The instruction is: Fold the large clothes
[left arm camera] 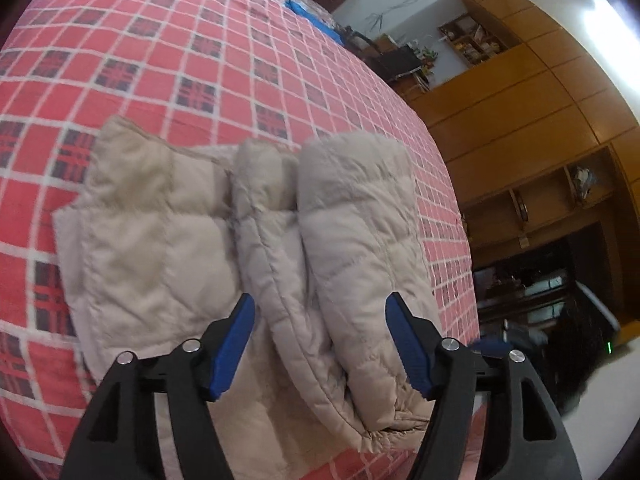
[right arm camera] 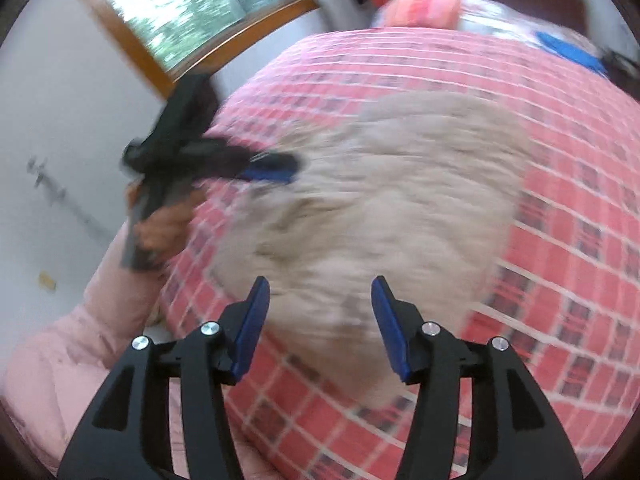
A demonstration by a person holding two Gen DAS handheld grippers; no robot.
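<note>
Now, from your left wrist, the jacket (left arm camera: 248, 240) lies folded on the bed (left arm camera: 200, 52), straight ahead of the left gripper (left arm camera: 320, 344). Its fingers stand apart, holding nothing, with the near end of the bundle between them. The long axis runs away from you along the fingers, sleeves doubled on top.

From your right wrist, blurred, the right gripper (right arm camera: 320, 324) is also spread and empty, the jacket just ahead. Your left gripper looks nearer to it.

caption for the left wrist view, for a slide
Open left gripper above a folded beige puffer jacket on a red checked bedspread.
</note>
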